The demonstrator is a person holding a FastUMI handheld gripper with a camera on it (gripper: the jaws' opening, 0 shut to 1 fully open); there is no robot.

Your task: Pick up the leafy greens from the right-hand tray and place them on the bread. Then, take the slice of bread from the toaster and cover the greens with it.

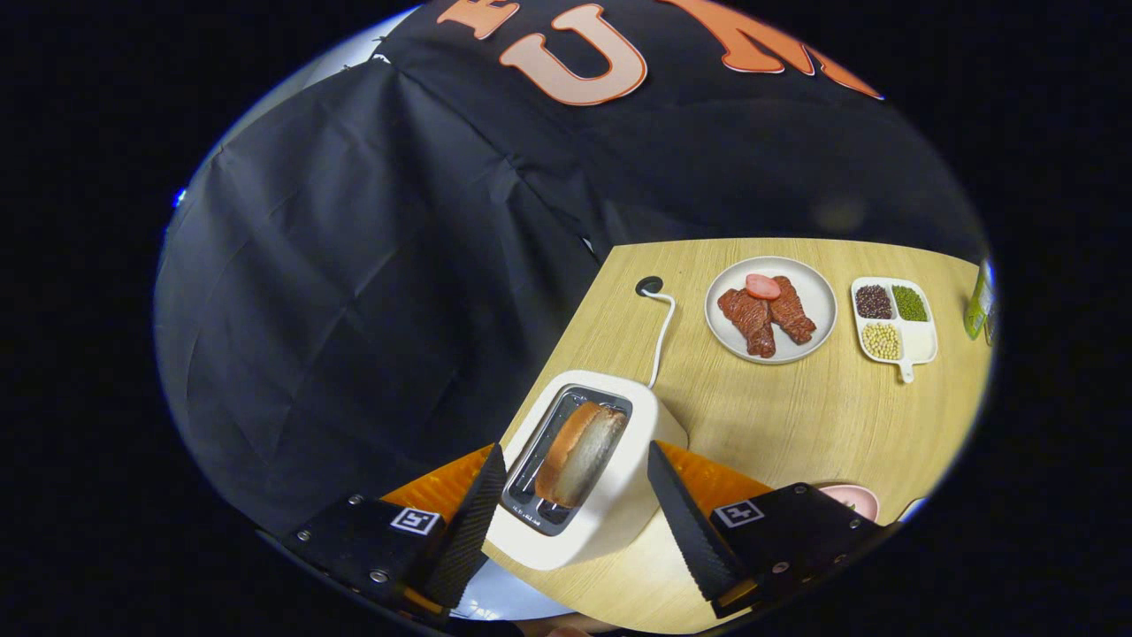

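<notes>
1. Wooden table (pixel 796 416) has a white toaster (pixel 588 495) on it, with the tongs (pixel 575 460) wide open above it.
2. One finger (pixel 473 522) is at 9 o'clock from the toaster slot and the other is at 3 o'clock, and they hold nothing.
3. One slice of bread (pixel 579 451) stands up in the slot, right between the fingers but not touching them.
4. A white cord (pixel 663 332) runs from the toaster toward 12 o'clock, to a dark hole (pixel 648 285) in the table.
5. A round plate (pixel 818 296) with red meat (pixel 765 314) sits at 1 o'clock from the toaster.
6. A small white tray (pixel 920 341) with beans (pixel 880 341) sits just beside the plate, at its 3 o'clock.
7. I cannot tell where the leafy greens are.
</notes>
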